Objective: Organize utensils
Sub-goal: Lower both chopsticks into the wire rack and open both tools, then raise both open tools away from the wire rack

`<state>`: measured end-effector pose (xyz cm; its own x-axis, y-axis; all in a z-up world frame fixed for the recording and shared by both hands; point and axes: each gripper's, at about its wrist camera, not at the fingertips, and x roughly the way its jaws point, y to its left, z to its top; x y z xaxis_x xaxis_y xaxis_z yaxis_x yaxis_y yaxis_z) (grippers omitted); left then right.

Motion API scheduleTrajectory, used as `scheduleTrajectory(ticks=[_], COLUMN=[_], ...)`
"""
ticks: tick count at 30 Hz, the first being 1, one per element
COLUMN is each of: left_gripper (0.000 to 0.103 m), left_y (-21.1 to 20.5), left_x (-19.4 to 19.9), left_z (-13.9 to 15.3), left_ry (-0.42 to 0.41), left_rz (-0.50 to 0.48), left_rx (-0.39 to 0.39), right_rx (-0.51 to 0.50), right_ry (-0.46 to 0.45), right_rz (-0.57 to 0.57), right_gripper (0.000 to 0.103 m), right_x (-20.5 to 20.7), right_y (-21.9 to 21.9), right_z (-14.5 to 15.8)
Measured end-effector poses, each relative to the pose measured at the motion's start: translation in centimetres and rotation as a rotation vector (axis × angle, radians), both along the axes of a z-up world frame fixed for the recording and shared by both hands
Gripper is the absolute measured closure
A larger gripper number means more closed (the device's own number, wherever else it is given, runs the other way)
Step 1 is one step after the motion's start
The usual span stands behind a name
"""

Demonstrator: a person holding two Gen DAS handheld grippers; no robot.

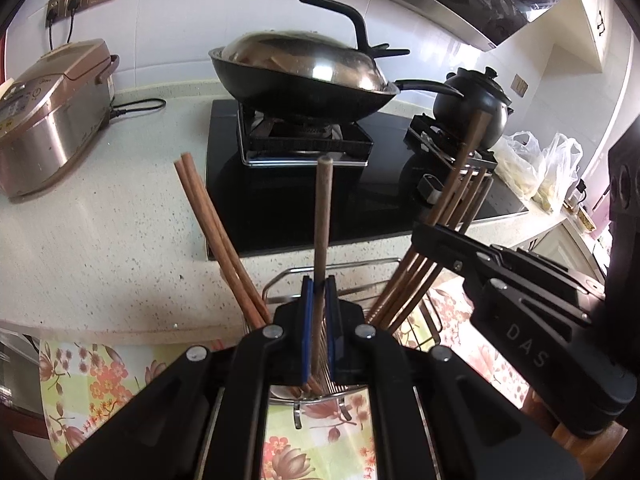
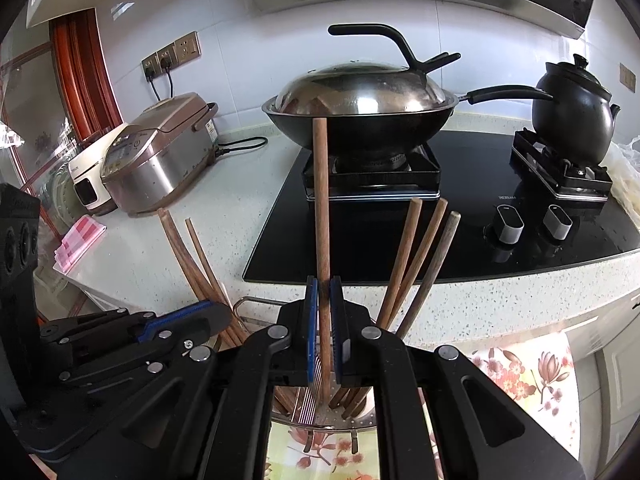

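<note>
A metal wire chopstick holder [image 1: 280,282] [image 2: 245,302] stands below both grippers on a floral cloth, with several brown wooden chopsticks leaning out of it. My left gripper [image 1: 319,284] has one upright chopstick [image 1: 322,208] between its blue pads. A sliver of gap shows beside it, and its lower end reaches into the holder. My right gripper [image 2: 324,284] is shut on another upright chopstick [image 2: 322,200], whose tip also goes down into the holder. Each gripper shows in the other's view: the right gripper [image 1: 430,236] at the right, the left gripper [image 2: 216,314] at the lower left.
Behind the holder lies a speckled counter [image 1: 100,220] with a black glass hob [image 2: 400,240]. A lidded wok [image 2: 360,108] and a black clay pot [image 2: 572,116] sit on the burners. A rice cooker [image 1: 52,112] stands at the left, and plastic bags [image 1: 540,160] lie at the right.
</note>
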<state>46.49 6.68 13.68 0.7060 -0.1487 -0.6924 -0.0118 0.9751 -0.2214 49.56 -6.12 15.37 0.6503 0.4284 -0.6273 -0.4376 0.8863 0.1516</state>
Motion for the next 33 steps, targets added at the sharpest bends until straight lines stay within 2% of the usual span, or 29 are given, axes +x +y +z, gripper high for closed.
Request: scheduleTrajectory(ticks=[3, 15, 18, 20, 25, 33], left_gripper=[0.076, 0.073, 0.07, 0.068, 0.063, 0.043], left_y=[0.3, 0.9, 1.0, 1.0, 1.1, 0.6], left_x=[0.0, -2.3, -3.3, -4.1, -6.8, -12.1], left_z=[-0.1, 1.6, 1.9, 2.1, 2.5, 1.1], left_ry=[-0.003, -0.062, -0.073, -0.08, -0.114, -0.172], left_rz=[0.011, 0.025, 0.027, 0.025, 0.034, 0.049], left_rx=[-0.007, 0.002, 0.004, 0.006, 0.007, 0.023], right_rx=[-0.004, 0.004, 0.007, 0.018, 0.021, -0.003], right_ry=[0.004, -0.035, -0.056, -0.072, -0.098, -0.146], right_rz=[-0.003, -0.042, -0.063, -0.081, -0.13, -0.168], right_gripper=[0.095, 0.091, 0.077, 0.063, 0.054, 0.038], right_x=[0.0, -0.8, -1.3, -1.7, -3.1, -7.9], right_y=[-0.1, -2.0, -3.1, -4.3, -7.3, -10.7], right_z=[0.0, 1.4, 2.0, 2.4, 2.9, 0.5])
